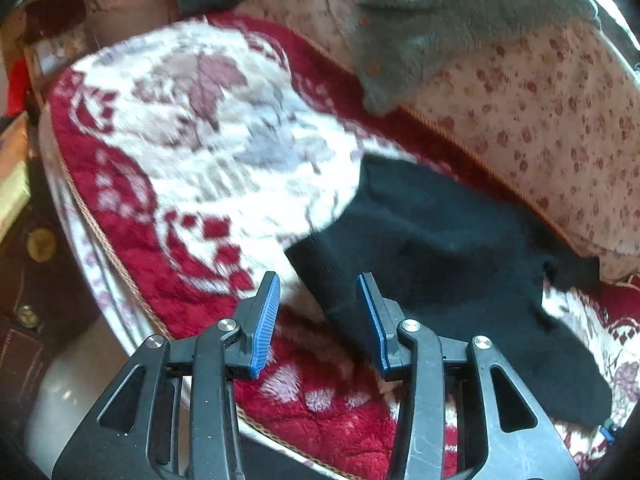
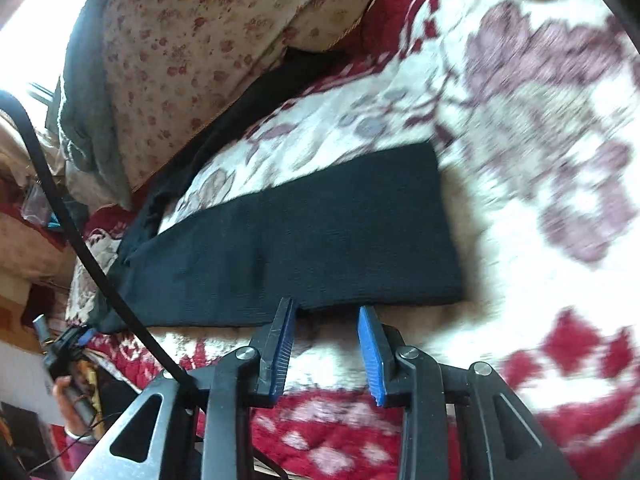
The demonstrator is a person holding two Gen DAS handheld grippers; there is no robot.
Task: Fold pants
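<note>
Black pants (image 1: 448, 248) lie spread on a red and white patterned blanket (image 1: 192, 128). In the left wrist view my left gripper (image 1: 320, 292) is open, its blue pads apart above the near corner of one leg, with only the cloth's edge below the gap. In the right wrist view the pants (image 2: 304, 240) show as a flat dark band with a square end at the right. My right gripper (image 2: 326, 316) is open at the band's near edge, and its pads press on nothing.
A floral cushion (image 1: 540, 120) with a grey garment (image 1: 440, 32) draped on it borders the far side of the blanket. A black cable (image 2: 80, 240) crosses the left of the right wrist view. A hand (image 2: 68, 400) holds the other gripper at the lower left there.
</note>
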